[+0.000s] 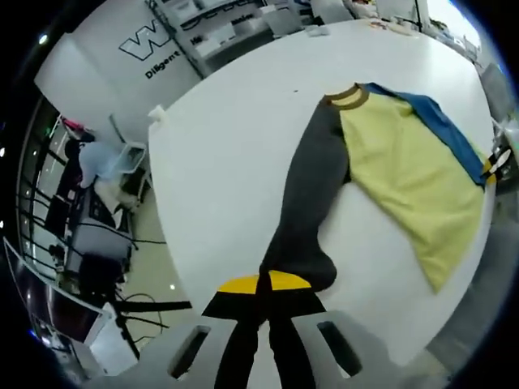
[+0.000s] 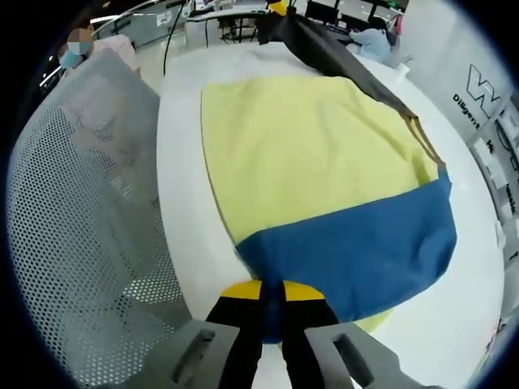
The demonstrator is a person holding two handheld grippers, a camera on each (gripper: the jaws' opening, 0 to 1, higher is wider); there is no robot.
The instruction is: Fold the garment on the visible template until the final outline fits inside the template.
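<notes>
Left gripper view, left tongs [image 1: 263, 320] pinching garment's [image 1: 405, 162] dark sleeve [image 1: 308, 211], right tongs [image 2: 272, 320] clamping blue hem [image 2: 357, 251].

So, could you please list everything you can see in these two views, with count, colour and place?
garment: one, yellow body, dark grey sleeve, blue sleeve, brown collar; spread on the table, both sleeve ends pinched
table: one, white, under the garment
mesh chair back: one, pale grey, beside the table in the right gripper view
shelving: white, along the far wall in the left gripper view
seated person: one, pale top, at a desk beyond the table
left gripper: one, grey with yellow-black tips, shut on the grey sleeve
right gripper: one, same colours, shut on the blue sleeve
</notes>
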